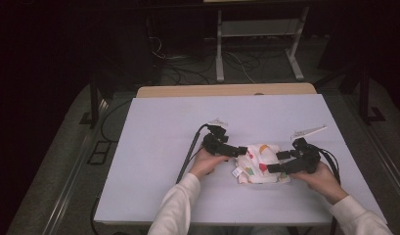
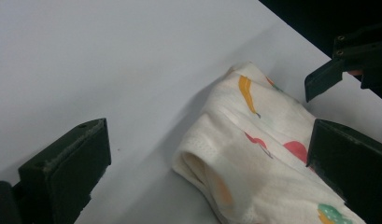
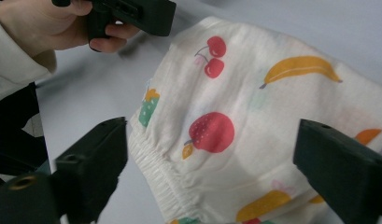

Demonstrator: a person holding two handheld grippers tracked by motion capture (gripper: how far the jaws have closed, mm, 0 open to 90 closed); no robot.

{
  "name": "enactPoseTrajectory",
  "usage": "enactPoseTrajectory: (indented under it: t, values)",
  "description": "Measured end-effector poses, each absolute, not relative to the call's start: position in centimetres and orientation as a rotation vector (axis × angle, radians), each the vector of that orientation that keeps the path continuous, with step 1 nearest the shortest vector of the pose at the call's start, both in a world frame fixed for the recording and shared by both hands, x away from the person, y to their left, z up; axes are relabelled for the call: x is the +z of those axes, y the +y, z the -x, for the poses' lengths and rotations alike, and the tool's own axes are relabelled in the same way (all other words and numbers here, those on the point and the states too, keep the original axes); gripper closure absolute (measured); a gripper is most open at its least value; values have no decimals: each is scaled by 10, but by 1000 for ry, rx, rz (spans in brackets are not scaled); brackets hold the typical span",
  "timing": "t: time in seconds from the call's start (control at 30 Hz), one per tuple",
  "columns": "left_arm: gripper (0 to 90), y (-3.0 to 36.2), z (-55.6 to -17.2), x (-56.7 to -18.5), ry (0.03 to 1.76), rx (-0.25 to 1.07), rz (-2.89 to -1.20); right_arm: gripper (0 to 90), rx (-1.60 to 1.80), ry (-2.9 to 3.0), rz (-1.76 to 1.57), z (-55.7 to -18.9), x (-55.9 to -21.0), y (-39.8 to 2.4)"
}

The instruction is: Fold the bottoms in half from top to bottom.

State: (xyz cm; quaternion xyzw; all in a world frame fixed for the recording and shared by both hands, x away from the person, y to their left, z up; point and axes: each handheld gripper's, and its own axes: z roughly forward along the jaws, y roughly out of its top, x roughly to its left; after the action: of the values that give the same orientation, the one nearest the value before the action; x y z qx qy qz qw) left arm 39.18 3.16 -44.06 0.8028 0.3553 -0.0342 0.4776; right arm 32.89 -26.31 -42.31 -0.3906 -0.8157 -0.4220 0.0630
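On table [image 1: 153,147]: one folded garment [image 1: 260,164]

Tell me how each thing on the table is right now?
Fruit-print cloth: folded into a bundle, lying flat on the table, not gripped.
Left tool: open, jaws wide at the cloth's left edge.
Right tool: open, jaws spread over the cloth.
Table: covered in a white sheet.

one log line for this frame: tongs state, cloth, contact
left tongs: open, at cloth's left end | right tongs: open, over cloth | fruit-print cloth: folded, flat on table | grip: none visible
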Motion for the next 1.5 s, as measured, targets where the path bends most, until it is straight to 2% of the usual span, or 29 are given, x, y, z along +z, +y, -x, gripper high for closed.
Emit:
enactPoseTrajectory:
  t: [0.27,0.97,1.27,1.5]
  values:
    - [0,37,-399,-438,869,-93,-1951,22,-1299,-2488,1191,-342,-419,-270]
    - [3,35,-412,-442,894,-129,-1942,43,-1323,-2486,1310,-378,-424,-291]
    - [72,35,-417,-449,920,-136,-1925,82,-1308,-2440,1371,-391,-440,-299]
    - [144,34,-421,-457,956,-192,-1903,142,-1308,-2409,1390,-397,-448,-304]
